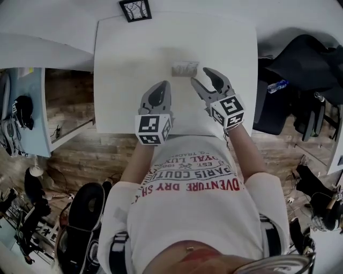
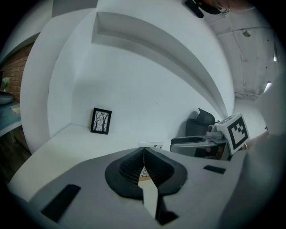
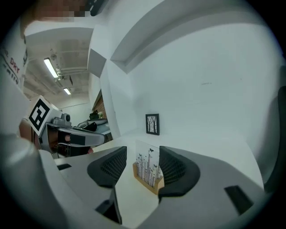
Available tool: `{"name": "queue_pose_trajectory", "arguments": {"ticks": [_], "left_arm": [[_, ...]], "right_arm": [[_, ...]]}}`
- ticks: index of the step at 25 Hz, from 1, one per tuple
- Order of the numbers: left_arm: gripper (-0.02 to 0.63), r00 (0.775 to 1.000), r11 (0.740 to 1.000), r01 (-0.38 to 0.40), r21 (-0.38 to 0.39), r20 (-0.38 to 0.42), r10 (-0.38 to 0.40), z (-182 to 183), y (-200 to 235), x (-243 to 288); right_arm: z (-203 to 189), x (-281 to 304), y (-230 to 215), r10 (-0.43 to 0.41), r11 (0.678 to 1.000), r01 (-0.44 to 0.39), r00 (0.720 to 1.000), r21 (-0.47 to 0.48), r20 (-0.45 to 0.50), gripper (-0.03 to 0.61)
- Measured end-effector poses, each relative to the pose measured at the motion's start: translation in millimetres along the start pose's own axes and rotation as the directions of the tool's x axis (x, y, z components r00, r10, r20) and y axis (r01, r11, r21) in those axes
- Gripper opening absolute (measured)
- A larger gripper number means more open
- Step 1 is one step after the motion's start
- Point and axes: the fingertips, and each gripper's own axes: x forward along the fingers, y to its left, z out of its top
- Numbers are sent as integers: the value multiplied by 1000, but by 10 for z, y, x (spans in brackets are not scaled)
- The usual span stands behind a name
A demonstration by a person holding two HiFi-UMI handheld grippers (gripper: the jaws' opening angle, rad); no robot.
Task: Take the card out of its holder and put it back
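Note:
A white card printed with thin black trees (image 3: pixel 147 166) stands upright in a low wooden holder (image 3: pixel 151 184) on the white table (image 1: pixel 128 59). In the head view the card and holder (image 1: pixel 185 68) sit at the table's middle. My right gripper (image 1: pixel 203 76) is just right of the holder and open. In the right gripper view (image 3: pixel 142 167) the card shows in the gap between the pads, which do not touch it. My left gripper (image 1: pixel 162 85) hangs a little nearer than the holder, shut on nothing (image 2: pixel 144 154). The card's top edge (image 2: pixel 150 144) shows just beyond its tips.
A small black-framed tree picture (image 1: pixel 135 9) leans on the wall at the table's far edge. Dark chairs and bags (image 1: pixel 300 80) crowd the right side. A light blue desk (image 1: pixel 21 107) stands at the left. The table's near edge runs by my body.

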Motion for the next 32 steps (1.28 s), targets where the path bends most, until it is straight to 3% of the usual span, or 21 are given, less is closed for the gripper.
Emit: {"name": "queue_pose_trajectory", "arguments": {"ticks": [4,8,13,17,21,24,29,32], "left_arm": [[25,1000,1000,-8,9,-16,8,-53,-13,149],[25,999,1000,-18,-2,-34,18,-85,10,244],[25,997,999,-38,-12,-63,37,-150,151,279],[25,996,998,-55,-23,-76,53,-207,196,294],[25,994,998,-63,-23,-90,61,-267,158,341],[25,993,997,-71,-26,-100,68,-280,153,374],[25,991,996,-81,-36,-111,76,-327,144,381],[25,990,995,-87,-40,-115,82,-350,143,383]], "right_arm": [[-175,196,-171,55,998,-56,996,-9,-66,233],[-259,367,-234,171,982,-180,976,-59,-132,234],[-327,583,-144,346,918,-376,914,-126,-210,233],[-405,654,-129,434,867,-479,862,-141,-261,229],[-496,674,-198,470,839,-524,835,-150,-287,130],[-515,695,-233,496,822,-551,817,-143,-293,107],[-513,661,-163,564,768,-624,766,-145,-309,44],[-519,664,-149,584,745,-649,746,-154,-318,40]]}}
